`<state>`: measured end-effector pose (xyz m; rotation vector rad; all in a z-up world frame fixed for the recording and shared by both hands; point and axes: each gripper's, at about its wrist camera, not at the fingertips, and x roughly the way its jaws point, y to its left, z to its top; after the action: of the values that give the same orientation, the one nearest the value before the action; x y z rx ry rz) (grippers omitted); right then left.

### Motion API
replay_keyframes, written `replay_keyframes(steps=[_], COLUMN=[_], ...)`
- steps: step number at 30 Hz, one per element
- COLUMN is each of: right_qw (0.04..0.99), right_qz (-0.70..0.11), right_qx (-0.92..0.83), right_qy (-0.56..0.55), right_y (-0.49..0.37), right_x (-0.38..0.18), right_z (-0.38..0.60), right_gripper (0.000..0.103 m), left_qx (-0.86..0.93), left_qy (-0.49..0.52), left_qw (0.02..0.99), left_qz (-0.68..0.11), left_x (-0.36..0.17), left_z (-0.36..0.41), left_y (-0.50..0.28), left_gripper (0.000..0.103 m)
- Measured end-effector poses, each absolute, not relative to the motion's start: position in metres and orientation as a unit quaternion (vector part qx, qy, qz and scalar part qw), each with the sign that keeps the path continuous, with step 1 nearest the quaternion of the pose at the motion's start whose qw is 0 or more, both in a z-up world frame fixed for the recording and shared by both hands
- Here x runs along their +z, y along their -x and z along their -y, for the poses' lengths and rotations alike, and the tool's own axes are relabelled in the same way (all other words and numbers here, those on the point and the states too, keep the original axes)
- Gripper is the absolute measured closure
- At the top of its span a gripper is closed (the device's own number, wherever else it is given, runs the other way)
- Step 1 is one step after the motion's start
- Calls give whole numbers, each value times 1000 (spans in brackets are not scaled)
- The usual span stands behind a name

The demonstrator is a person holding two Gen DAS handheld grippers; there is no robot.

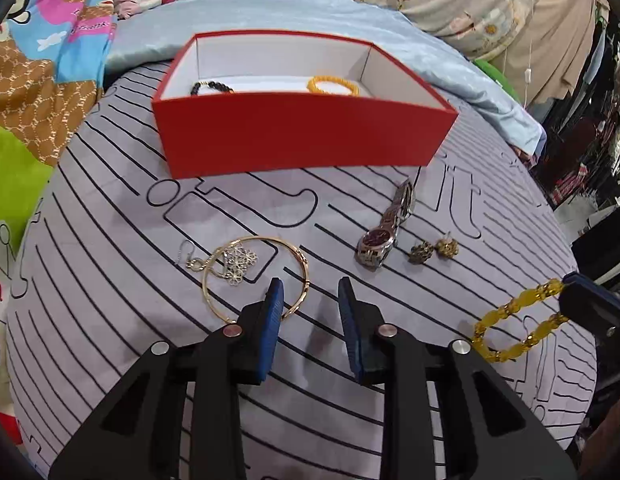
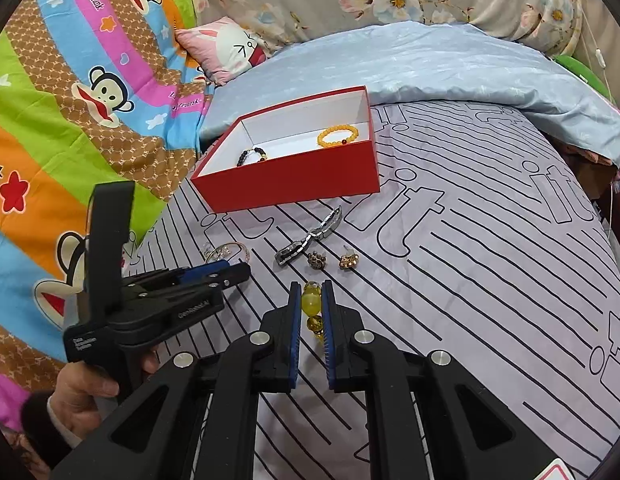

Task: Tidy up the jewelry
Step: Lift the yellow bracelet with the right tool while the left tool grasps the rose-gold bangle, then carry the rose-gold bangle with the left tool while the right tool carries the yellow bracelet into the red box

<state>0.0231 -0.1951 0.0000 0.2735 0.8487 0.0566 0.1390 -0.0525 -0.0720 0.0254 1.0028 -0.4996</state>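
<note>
Gripping a yellow bead bracelet [image 2: 312, 312] low in the frame centre, the right tongs [image 2: 311, 316] are clamped on its beads. The left tongs [image 1: 310, 300] stand parted over the striped bed sheet [image 1: 110, 320], nothing between them, beside a gold bangle [image 1: 256, 276]. A watch [image 1: 380, 236] lies mid-frame; the red box [image 1: 302, 140] above holds two bead bracelets.

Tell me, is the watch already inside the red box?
No, the watch lies on the bedspread in front of the red box, which holds only two bead bracelets.
</note>
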Motion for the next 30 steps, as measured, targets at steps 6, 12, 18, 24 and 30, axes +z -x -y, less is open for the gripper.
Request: replay_keyframes(steps=[6, 12, 18, 24, 30], right_qw=[900, 900, 903, 909, 922], right_qz=[-413, -413, -407, -394, -367], right_qx=[26, 26, 25, 30, 47], right_qy=[-137, -139, -137, -132, -114], right_y=[-27, -28, -25, -23, -33], right_x=[-4, -4, 3, 16, 46], right_z=[198, 199, 198, 197, 195], right_gripper=[94, 94, 94, 94, 94], left_qx=[-236, -248, -255, -264, -265], left_qy=[-44, -61, -33, -2, 8], left_qw=[851, 847, 846, 853, 869], left_qz=[-466, -466, -466, -450, -418], left_x=[-77, -76, -61, -29, 12], left_z=[60, 64, 56, 43, 34], left_y=[-138, -132, -125, -118, -122], left_gripper=[92, 101, 101, 101, 101])
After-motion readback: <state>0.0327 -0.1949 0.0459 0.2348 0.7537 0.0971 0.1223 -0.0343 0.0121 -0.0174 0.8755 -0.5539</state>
